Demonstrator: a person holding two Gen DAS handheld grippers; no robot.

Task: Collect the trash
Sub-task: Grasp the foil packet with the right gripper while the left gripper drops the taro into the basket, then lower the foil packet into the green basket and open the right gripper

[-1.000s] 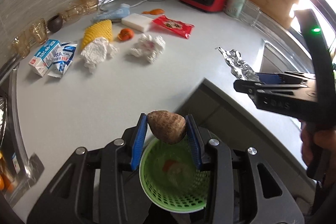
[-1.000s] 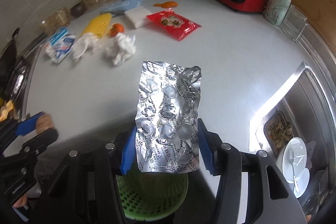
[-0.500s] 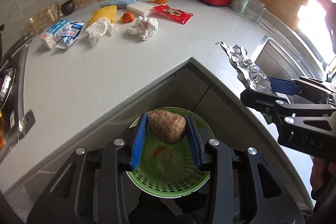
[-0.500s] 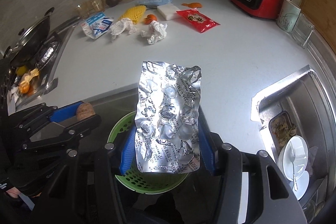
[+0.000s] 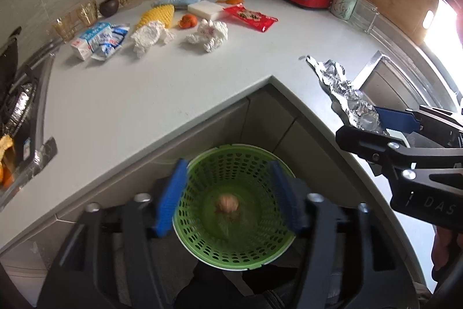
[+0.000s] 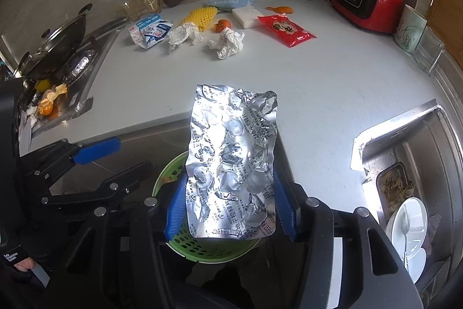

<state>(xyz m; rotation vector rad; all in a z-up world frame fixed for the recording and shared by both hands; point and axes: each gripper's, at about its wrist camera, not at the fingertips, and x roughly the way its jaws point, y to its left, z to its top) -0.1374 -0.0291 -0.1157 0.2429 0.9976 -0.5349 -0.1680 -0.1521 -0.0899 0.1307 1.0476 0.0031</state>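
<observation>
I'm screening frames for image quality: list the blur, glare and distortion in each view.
Left wrist view: the left gripper is motion-smeared, jaws opening over the green basket; the brown lump inside is soft; the window is blown out; the counter edge bows. Right wrist view: sharp, with glare on the foil blister pack in the right gripper and dark vignetted corners.

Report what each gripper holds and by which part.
Left gripper: nothing, jaws opening over the green basket. Right gripper: crumpled silver blister pack, pinched by its lower side edges.
</observation>
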